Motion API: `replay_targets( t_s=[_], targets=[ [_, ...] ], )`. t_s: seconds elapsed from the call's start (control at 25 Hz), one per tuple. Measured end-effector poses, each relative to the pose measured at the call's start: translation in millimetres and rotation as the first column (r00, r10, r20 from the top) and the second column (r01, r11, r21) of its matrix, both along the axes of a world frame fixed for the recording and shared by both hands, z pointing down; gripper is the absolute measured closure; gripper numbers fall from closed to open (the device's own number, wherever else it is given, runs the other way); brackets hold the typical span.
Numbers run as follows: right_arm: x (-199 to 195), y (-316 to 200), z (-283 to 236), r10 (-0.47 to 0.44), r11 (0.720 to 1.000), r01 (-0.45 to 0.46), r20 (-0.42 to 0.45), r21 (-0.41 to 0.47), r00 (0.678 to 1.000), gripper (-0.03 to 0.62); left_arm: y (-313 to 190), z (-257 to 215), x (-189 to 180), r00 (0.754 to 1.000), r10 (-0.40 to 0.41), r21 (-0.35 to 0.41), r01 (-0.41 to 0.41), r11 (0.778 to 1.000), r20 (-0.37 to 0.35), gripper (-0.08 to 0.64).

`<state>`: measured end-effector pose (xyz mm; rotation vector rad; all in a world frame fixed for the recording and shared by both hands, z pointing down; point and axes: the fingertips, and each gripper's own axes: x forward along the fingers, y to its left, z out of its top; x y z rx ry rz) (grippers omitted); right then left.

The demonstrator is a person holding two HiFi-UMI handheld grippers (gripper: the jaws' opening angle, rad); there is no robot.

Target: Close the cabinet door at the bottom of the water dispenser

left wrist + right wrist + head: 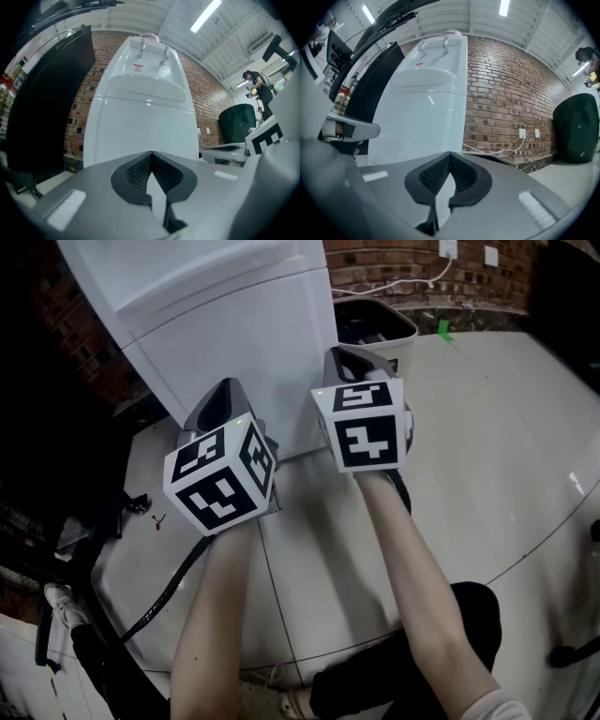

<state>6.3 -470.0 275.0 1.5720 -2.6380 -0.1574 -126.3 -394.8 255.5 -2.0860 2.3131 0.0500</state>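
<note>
One water dispenser (187, 277), cabinet door (253, 371) shut, open bin (405, 329) beside

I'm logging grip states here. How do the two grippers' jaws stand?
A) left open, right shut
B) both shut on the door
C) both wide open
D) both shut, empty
D: the left gripper and the right gripper each show jaws meeting at the tips with nothing between, in front of the dispenser.
</note>
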Motion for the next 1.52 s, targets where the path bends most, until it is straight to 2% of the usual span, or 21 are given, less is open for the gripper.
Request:
replay_targets(
  t_s=[0.16,0.36,0.48,0.6,0.72,0.88,1.0,1.08,1.12,1.24,1.36,1.44,1.52],
  targets=[
    [1.3,41.7,-24.5,-0.014,1.0,0.013,0.067,0.004,0.998,0.589,42.0,-23.0,-6.3,1.0,-0.022,0.023,0.022,0.999,-0.016,0.545],
    [2.5,140.9,-37.6,-0.097,0.995,0.096,0.085,0.009,0.992,0.59,141.0,-37.5,-10.2,0.992,-0.046,0.011,0.045,0.999,0.119,0.545],
    [-3.4,202.7,-50.9,-0.162,0.987,0.158,0.111,0.042,0.98,0.59,209.4,-54.3,-22.0,0.984,-0.083,0.057,0.074,0.996,0.159,0.545],
    [-15.0,259.5,-69.8,-0.238,0.97,0.228,0.131,0.088,0.962,0.59,275.3,-73.3,-34.6,0.972,-0.152,0.103,0.136,0.985,0.177,0.545],
    [-20.9,311.1,-90.1,-0.301,0.95,0.281,0.174,0.134,0.938,0.591,329.2,-81.2,-38.4,0.967,-0.211,0.128,0.193,0.973,0.146,0.545],
    [-25.7,374.7,-101.4,-0.36,0.928,0.326,0.216,0.179,0.907,0.591,380.7,-75.8,-36.2,0.969,-0.237,0.159,0.224,0.962,0.067,0.545],
    [-35.4,413.5,-91.3,-0.423,0.898,0.378,0.209,0.223,0.881,0.592,401.3,-53.6,-43.7,0.954,-0.291,0.167,0.277,0.946,0.07,0.545],
    [-39.4,424.3,-81.2,-0.451,0.883,0.396,0.221,0.251,0.865,0.592,404.2,-31.0,-50.7,0.947,-0.316,0.163,0.304,0.939,0.055,0.545],
    [-41.8,427.7,-77.0,-0.464,0.875,0.403,0.223,0.269,0.858,0.592,405.1,-19.0,-53.4,0.949,-0.314,0.162,0.306,0.938,0.021,0.545],
    [-51.7,435.0,-62.8,-0.468,0.866,0.407,0.179,0.291,0.865,0.592,410.4,10.5,-58.8,0.954,-0.29,0.145,0.298,0.944,-0.075,0.545],
    [-65.5,437.8,-52.0,-0.476,0.868,0.425,0.189,0.256,0.859,0.592,420.8,14.3,-63.6,0.952,-0.295,0.169,0.305,0.937,-0.081,0.545],
    [-73.7,441.4,-49.6,-0.497,0.86,0.45,0.191,0.239,0.847,0.592,424.7,10.3,-62.0,0.956,-0.283,0.199,0.293,0.935,-0.08,0.545],
    [-78.0,446.5,-50.3,-0.513,0.851,0.468,0.18,0.239,0.84,0.592,424.2,10.7,-56.7,0.962,-0.265,0.199,0.274,0.941,-0.07,0.546]
  ],
)
